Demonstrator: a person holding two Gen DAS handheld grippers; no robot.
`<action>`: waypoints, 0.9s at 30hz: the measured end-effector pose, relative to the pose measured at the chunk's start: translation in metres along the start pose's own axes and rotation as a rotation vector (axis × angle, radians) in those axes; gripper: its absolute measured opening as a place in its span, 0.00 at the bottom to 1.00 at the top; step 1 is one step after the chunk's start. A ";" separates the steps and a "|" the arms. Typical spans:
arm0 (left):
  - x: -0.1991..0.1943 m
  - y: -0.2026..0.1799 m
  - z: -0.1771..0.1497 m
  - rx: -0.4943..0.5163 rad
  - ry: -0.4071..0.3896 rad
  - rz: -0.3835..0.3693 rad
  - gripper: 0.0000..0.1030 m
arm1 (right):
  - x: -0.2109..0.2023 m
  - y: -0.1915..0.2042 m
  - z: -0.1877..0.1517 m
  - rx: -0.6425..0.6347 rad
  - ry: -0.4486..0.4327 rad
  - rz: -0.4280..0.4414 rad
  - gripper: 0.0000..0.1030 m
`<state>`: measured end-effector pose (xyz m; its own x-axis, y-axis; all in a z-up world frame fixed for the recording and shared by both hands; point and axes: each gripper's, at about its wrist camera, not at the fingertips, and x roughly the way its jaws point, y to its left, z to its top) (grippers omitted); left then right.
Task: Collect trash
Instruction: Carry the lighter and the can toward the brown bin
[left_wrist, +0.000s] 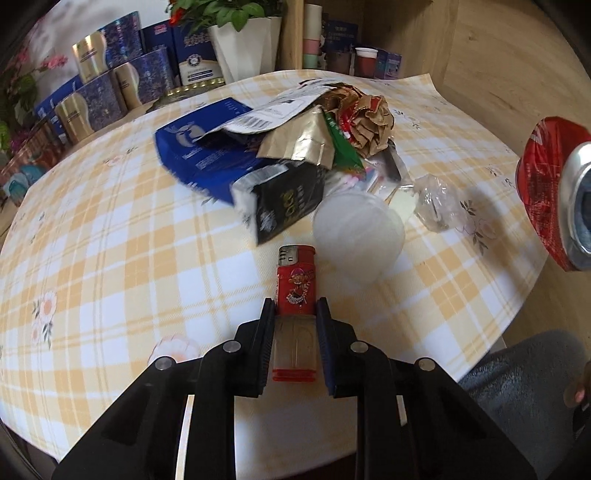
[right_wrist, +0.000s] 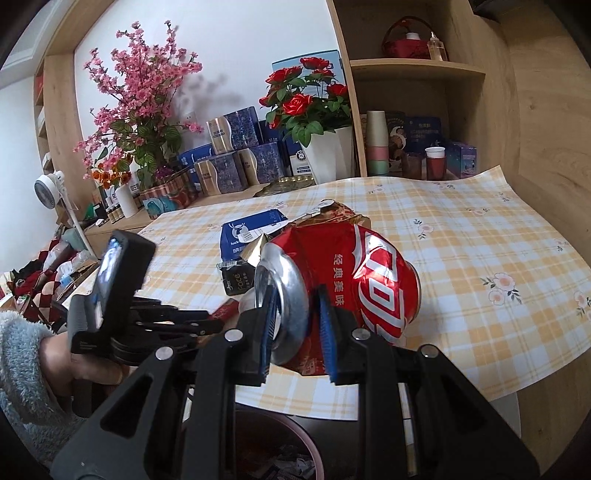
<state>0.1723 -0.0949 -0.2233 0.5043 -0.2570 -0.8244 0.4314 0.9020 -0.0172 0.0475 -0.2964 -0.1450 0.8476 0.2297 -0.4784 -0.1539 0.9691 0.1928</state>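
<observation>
Already a crushed red can (right_wrist: 354, 280) sits clenched between the jaws of the right gripper (right_wrist: 295, 332), held above the table's near edge. Over at the left gripper (left_wrist: 295, 343), the jaws grasp a red lighter (left_wrist: 295, 291) lying on the checked tablecloth (left_wrist: 110, 240) near that same edge. Just beyond the lighter lies a clear plastic lid (left_wrist: 358, 232), then a heap of wrappers and boxes (left_wrist: 280, 147) toward the middle.
</observation>
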 end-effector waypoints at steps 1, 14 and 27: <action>-0.003 0.001 -0.003 -0.008 -0.003 -0.003 0.22 | -0.001 0.000 0.000 0.001 0.002 0.002 0.24; -0.092 0.010 -0.048 -0.103 -0.110 -0.084 0.22 | -0.005 0.034 -0.028 0.003 0.095 0.112 0.24; -0.126 0.023 -0.098 -0.152 -0.134 -0.061 0.22 | 0.016 0.085 -0.090 0.039 0.345 0.266 0.23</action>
<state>0.0449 -0.0080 -0.1751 0.5798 -0.3473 -0.7370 0.3514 0.9227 -0.1584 0.0023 -0.2024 -0.2132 0.5610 0.4935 -0.6647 -0.3188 0.8698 0.3767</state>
